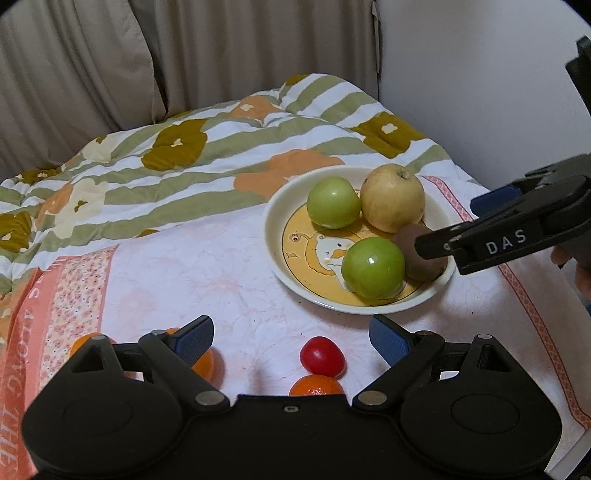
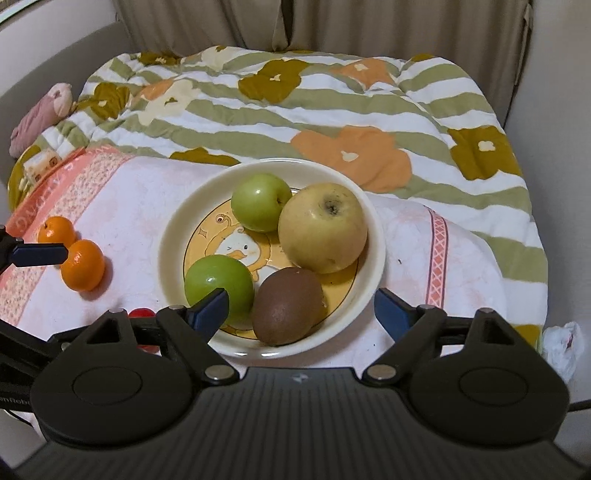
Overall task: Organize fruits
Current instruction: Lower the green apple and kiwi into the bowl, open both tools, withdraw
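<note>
Kiwi [image 2: 288, 308], three apples share the plate [image 2: 173, 236].

floral quilt [image 2: 332, 110], beige curtains [image 1: 221, 48], pink towel [image 1: 166, 273].

- The plate [image 2: 373, 225] sits on a towel [image 2: 122, 206] that's spread over the front of a quilt [image 2: 332, 99], with curtains [image 2: 332, 22] behind it all.
- In the plate: one small apple [image 2: 260, 202] at the back left, the big apple [image 2: 322, 228] just right of it and touching, another small apple [image 2: 218, 286] front left, and the kiwi [image 2: 288, 306] front right, snug against that one.
- Off to the plate's left on the towel are two tangerines [image 2: 82, 264] side by side.
- From the left wrist view a tomato [image 1: 322, 356] lies in front of the plate, with a third tangerine [image 1: 317, 386] right behind it, touching.
</note>
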